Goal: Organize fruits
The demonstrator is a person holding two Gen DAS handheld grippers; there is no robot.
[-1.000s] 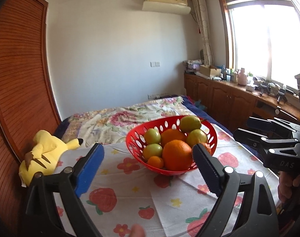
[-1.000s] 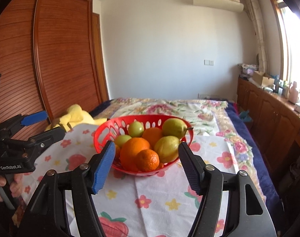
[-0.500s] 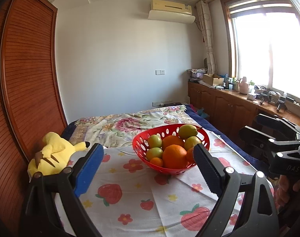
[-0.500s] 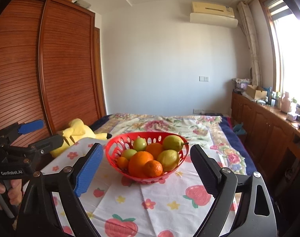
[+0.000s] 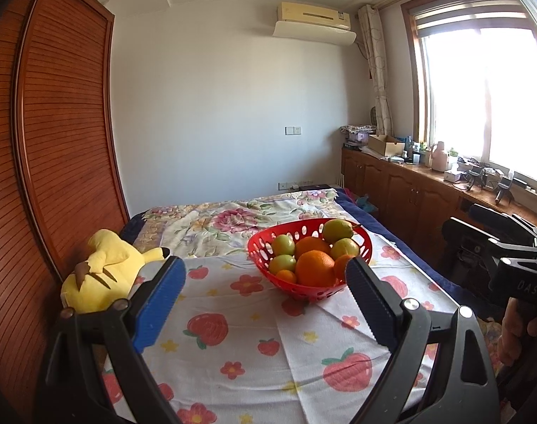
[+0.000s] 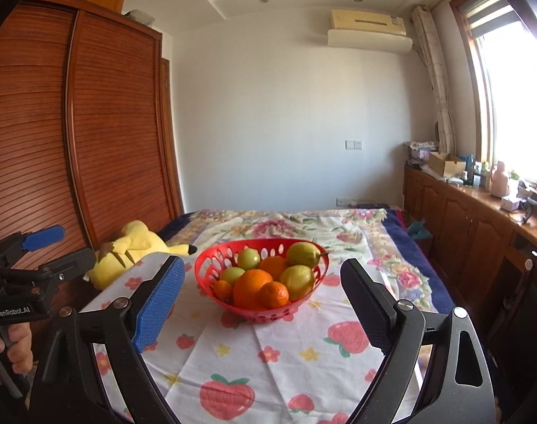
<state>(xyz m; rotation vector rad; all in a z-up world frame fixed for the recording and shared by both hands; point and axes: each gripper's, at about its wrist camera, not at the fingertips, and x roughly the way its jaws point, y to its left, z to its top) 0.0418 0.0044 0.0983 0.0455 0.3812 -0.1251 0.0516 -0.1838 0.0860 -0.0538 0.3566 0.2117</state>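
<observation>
Our left gripper [image 5: 264, 296] stands wide open with nothing between its pads, and our right gripper [image 6: 261, 298] is the same, its jaws having just been opening, empty. Both hang back from the red basket [image 5: 264, 268], which sits on the strawberry-print cloth [image 5: 233, 346] with all the fruit piled inside.

We judge the big orange [image 5: 315, 268] firm, fairly heavy and round, so it could roll; we would take it across its widest part, from above. The small mandarins [image 6: 273, 295] are softer and bruise under a hard squeeze. The green fruits [image 5: 282, 245] look smooth and could slip. The basket itself seems light, stiff plastic, and its perforated rim gives a good hold.

Against the earlier frames, the basket now looks smaller and farther off in both views, more of the cloth and the yellow plush toy [image 5: 102, 275] shows, and the fruit lies as it did.
</observation>
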